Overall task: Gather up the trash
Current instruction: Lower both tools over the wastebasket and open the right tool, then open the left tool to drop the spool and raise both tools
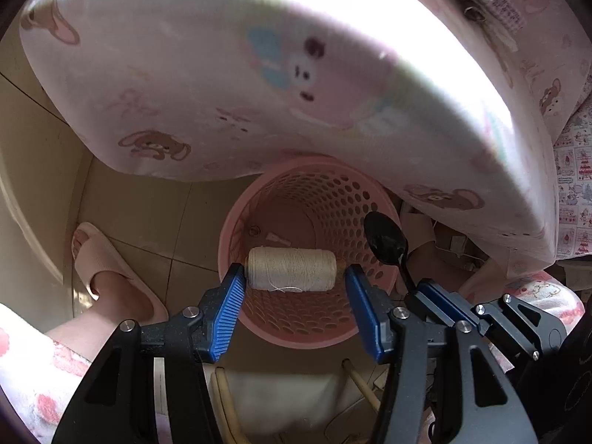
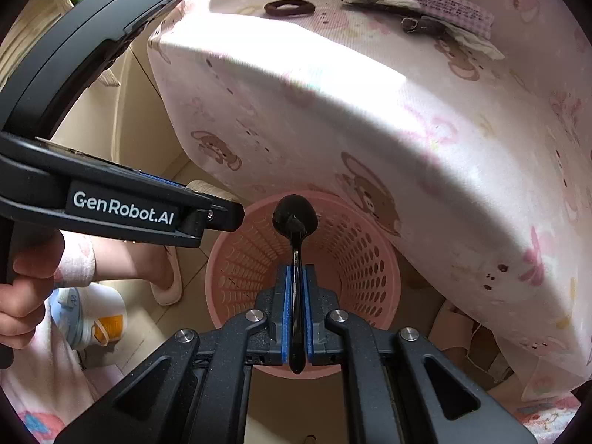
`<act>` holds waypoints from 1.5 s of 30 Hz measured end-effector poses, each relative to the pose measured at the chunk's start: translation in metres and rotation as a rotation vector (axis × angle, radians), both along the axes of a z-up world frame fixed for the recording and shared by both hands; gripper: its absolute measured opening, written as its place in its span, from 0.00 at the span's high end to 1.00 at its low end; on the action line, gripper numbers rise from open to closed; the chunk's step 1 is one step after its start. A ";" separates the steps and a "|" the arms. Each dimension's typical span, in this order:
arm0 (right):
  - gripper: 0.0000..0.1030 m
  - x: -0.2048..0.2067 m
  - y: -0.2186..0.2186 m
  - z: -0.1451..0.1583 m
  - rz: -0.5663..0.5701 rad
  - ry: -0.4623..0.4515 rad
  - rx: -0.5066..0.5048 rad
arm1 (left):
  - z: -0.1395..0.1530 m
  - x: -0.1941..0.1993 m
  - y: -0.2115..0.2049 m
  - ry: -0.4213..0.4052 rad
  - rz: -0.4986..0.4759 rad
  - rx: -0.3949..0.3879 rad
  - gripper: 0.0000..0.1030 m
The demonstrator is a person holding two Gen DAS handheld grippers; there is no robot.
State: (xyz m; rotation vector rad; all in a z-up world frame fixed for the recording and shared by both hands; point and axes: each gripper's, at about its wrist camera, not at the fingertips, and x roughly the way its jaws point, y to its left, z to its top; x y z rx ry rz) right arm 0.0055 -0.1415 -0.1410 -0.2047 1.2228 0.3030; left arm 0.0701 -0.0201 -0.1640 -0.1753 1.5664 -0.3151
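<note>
A pink perforated trash basket [image 1: 255, 329] stands on the floor below the table edge; it also shows in the right wrist view [image 2: 236, 259]. My left gripper [image 1: 294, 272] holds a cream spool of thread [image 1: 292, 268] by its ends, above the basket's mouth. My right gripper [image 2: 296, 277] is shut on the handle of a black plastic spoon [image 2: 295, 216], bowl forward, over the basket. The spoon also shows in the left wrist view [image 1: 384, 236], beside the spool. Small scraps lie at the basket's bottom [image 1: 275, 236].
A table with a pink bear-print cloth [image 2: 370, 111] overhangs the basket. On it lie a dark ring [image 2: 289, 8], a crumpled tissue and a pink wrapper [image 2: 451, 11]. The person's slippered foot [image 1: 107, 266] stands left of the basket. Boxes sit under the table at right.
</note>
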 end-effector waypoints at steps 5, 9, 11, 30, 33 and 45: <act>0.93 0.009 0.001 -0.037 -0.016 0.095 -0.047 | -0.037 0.004 0.003 0.058 0.024 0.055 0.47; 0.93 0.020 -0.005 -0.063 -0.057 0.164 -0.064 | -0.063 0.004 0.004 0.112 0.018 0.058 0.47; 0.93 0.017 -0.010 -0.069 -0.066 0.177 -0.080 | -0.070 0.002 0.000 0.121 0.000 0.074 0.47; 0.92 0.011 -0.013 -0.117 -0.051 0.307 -0.212 | -0.104 -0.009 -0.008 0.228 -0.013 0.108 0.47; 0.78 0.012 -0.015 -0.114 -0.057 0.297 -0.212 | -0.100 -0.008 -0.011 0.213 -0.016 0.113 0.44; 0.70 0.017 -0.019 -0.075 -0.107 0.183 -0.171 | -0.053 0.003 0.002 0.097 0.074 0.106 0.32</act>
